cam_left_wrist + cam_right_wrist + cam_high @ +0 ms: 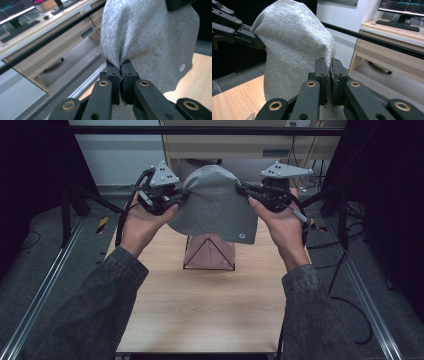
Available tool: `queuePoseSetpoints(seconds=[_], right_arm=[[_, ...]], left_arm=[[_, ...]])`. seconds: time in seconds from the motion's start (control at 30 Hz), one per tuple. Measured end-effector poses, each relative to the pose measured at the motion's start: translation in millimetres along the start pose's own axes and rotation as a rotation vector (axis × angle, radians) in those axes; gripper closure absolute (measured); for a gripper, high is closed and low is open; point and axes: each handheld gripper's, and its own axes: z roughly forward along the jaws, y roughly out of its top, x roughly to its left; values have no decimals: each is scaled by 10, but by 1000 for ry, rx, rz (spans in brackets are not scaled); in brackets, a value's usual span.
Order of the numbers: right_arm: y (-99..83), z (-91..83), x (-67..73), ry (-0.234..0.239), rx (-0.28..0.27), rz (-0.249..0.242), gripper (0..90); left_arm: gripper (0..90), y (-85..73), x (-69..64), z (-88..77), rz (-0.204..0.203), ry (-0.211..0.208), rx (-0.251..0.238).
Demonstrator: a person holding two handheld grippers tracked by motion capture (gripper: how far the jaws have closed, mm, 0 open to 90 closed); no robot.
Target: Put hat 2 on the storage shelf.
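- Left gripper (181, 196): jaws clenched on the left edge of the grey cloth (215, 205). In the left gripper view the left gripper (121, 65) has the fabric pinched and bunched right between the two black pads.
- Right gripper (245, 191): jaws clenched on the right edge of the same cloth. In the right gripper view the right gripper (328, 63) has a fold of fabric trapped in the narrow slit between the pads.
- Cloth is held up in the air above the far part of the wooden table (200, 310), stretched between both grippers, top bulging upward, lower part hanging free (small round white logo near its lower right corner in the high view).
- Cloth also seen at (150, 37) and (294, 50), draping down from the pinch points.
- Under the hanging cloth: a pink cloth (212, 251) draped over a thin black wire frame (209, 265) that stands on the table. From the high view I can't tell whether the grey hem touches it.
- Left hand (145, 222) and right hand (285, 225) wrap the gripper bodies, dark denim sleeves coming in from the bottom.
- Background: desk with monitor (403, 7) and keyboard (398, 25) beyond a black bar.
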Motion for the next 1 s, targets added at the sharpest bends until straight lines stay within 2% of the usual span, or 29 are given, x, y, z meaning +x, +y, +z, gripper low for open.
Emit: queuePoseSetpoints(seconds=[0.17,0.27,0.43,0.57,0.6,0.8,1.0], right_arm=[[9,80,-134,-12,-19,17,856],[23,133,-201,-12,-35,26,857],[-55,353,-320,-22,3,41,856],[-124,486,-391,-37,29,46,856],[-124,486,-391,-37,29,46,856],[-186,625,-511,-40,30,72,856],[-259,721,-563,-39,42,89,857]], left_arm=[[873,36,71,108,-12,9,-28],[872,40,114,166,-12,15,-28],[872,-41,198,332,-31,13,-8],[872,-103,278,480,-44,-13,12],[872,-119,286,518,-36,-3,17],[872,-173,386,675,-94,11,-5],[872,-173,398,729,-73,11,15]])
